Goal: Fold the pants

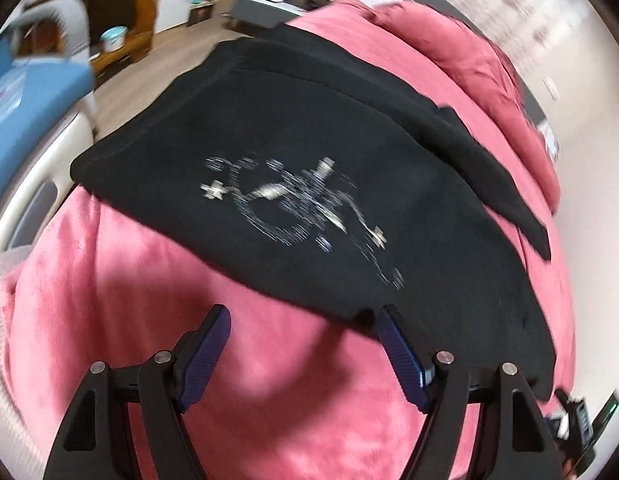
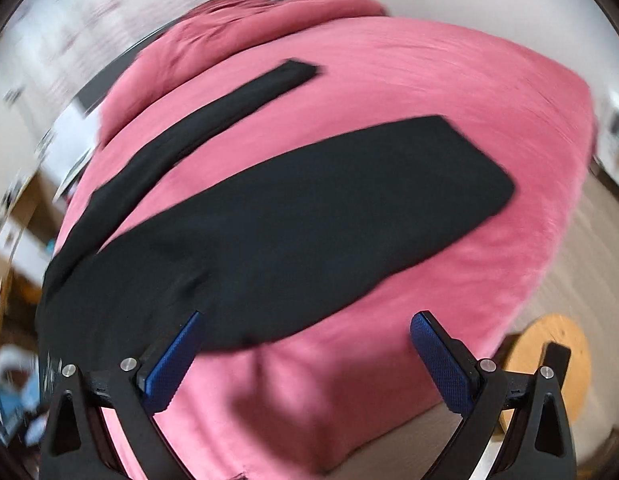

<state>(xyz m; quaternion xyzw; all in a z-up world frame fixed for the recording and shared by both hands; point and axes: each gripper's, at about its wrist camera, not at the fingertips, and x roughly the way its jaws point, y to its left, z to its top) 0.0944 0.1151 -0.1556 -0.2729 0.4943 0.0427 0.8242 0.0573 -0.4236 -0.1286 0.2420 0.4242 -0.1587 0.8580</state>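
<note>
Nearest the lens, our left gripper [image 1: 303, 322] stood with its two blue-padded fingers [image 1: 205, 356] spread wide and nothing between them. It hung over the pink blanket [image 1: 109, 280] at the near edge of the bed, and the right-hand pad sat just at the hem of the black pants [image 1: 269, 120]; we could not tell whether pad and cloth touched.

Our right gripper [image 2: 305, 322] was likewise wide open and held nothing. Its left pad overlapped the near edge of the pants [image 2: 309, 220] in that view, though contact was unclear, and its right pad was over bare blanket [image 2: 429, 80].

We saw the pants spread flat on the blanket across the middle of the bed. From the left wrist, the wide upper part lay closest, bearing a blurred white printed design [image 1: 293, 200]. From the right wrist, two legs ran apart toward the far edge, the nearer broad, the farther narrow [image 2: 229, 100], with a strip of pink between them.

Beyond the bed's right edge a round wooden stool [image 2: 549, 360] stood on the floor. Both views were smeared by motion.
</note>
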